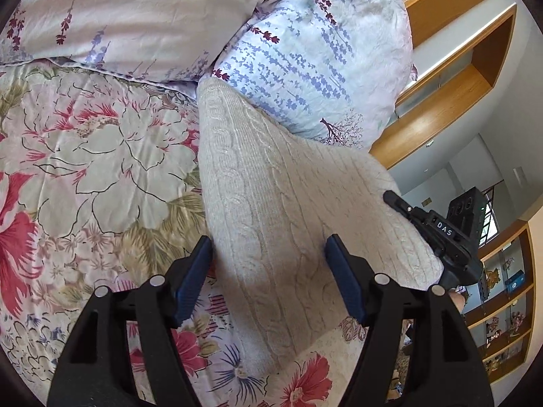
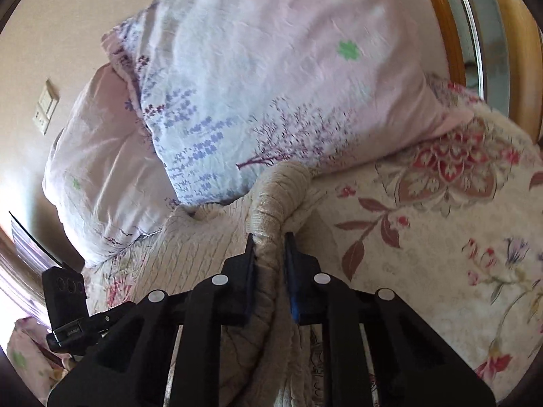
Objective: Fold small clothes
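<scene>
The cream cable-knit sweater (image 1: 271,210) lay on the flowered quilt (image 1: 85,142) of the bed, against a lavender-print pillow (image 1: 305,51). The right gripper (image 2: 269,247) was clamped on a bunched, ribbed fold; the left gripper (image 1: 268,254) stood apart, straddling the knit ungripped. Thick, stretchy knit probably needed an even lift, both edges held, to crease squarely.

1. My left gripper (image 1: 268,249) points obliquely downward, its jaws standing wide apart, one blue pad (image 1: 191,279) on each side.
2. My right gripper (image 2: 269,244) also angles downward, its jaws drawn close together and pinching a bunched fold of cream knit (image 2: 271,210) between the pads.
3. In the left wrist view, the right gripper enters from the right edge.
</scene>
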A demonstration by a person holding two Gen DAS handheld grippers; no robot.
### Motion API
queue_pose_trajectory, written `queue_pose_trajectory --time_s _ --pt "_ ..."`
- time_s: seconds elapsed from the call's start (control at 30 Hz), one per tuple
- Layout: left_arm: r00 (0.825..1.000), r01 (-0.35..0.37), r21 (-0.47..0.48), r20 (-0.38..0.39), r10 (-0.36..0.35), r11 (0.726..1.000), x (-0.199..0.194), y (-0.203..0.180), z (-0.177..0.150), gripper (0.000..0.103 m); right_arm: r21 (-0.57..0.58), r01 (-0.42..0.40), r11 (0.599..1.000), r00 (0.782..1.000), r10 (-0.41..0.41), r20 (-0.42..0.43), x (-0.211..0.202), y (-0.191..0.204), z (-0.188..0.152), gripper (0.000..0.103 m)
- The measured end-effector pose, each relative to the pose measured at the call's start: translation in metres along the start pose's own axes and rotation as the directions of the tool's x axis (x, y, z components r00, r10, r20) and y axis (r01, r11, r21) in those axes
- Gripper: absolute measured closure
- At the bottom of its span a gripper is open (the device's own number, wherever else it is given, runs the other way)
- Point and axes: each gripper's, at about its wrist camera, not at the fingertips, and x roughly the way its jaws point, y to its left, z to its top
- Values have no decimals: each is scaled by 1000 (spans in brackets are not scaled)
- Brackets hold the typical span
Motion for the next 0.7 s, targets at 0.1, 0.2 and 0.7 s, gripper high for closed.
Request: queue_pose_trajectory --time_s 0.1,0.2,0.7 --pt "1000 -3 25 -7 3 1000 0 -4 -2 34 -37 58 998 998 -57 34 -2 1 -1 87" --pt "1000 4 30 -27 -4 1000 2 -6 -3 34 6 119 993 992 -118 -41 20 -18 -7 87" --pt "995 -50 76 -85 57 996 -23 -18 -20 33 265 -88 960 993 107 -57 -40 -60 -43 68"
